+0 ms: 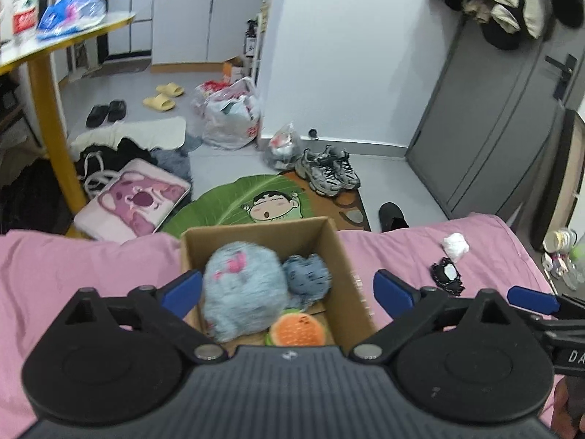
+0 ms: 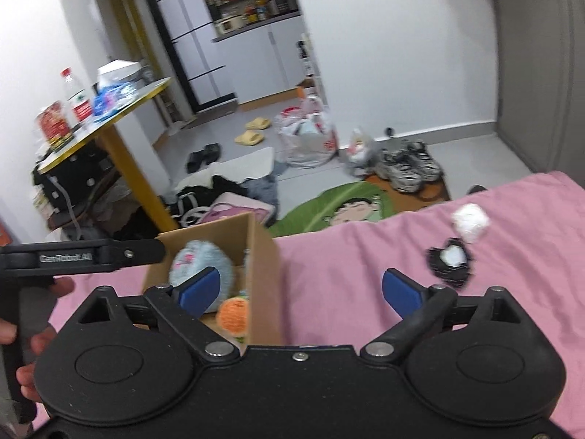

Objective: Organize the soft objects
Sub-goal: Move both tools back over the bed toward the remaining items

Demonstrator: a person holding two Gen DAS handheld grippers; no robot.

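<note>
A cardboard box (image 1: pixel 256 225) stands on the pink bed (image 1: pixel 73 274). In it lie a large fluffy pale-blue plush (image 1: pixel 241 292), a smaller blue plush (image 1: pixel 307 274) and an orange round toy (image 1: pixel 296 329). My left gripper (image 1: pixel 289 289) hangs open just above the box, its blue pads clear of the plush. My right gripper (image 2: pixel 299 291) is open and holds nothing, over the box's right wall (image 2: pixel 270 267). To its right on the sheet lie a black-and-white soft toy (image 2: pixel 449 261) and a white soft ball (image 2: pixel 471 221). The large plush (image 2: pixel 197 259) and orange toy (image 2: pixel 234 314) show here too.
Beyond the bed's edge the floor holds a green cartoon mat (image 1: pixel 237 197), a pink cushion (image 1: pixel 135 201), sneakers (image 1: pixel 329 172), plastic bags (image 1: pixel 230 117) and slippers. A yellow-legged table (image 1: pixel 55 117) stands left. A grey door (image 1: pixel 493 109) is at the right.
</note>
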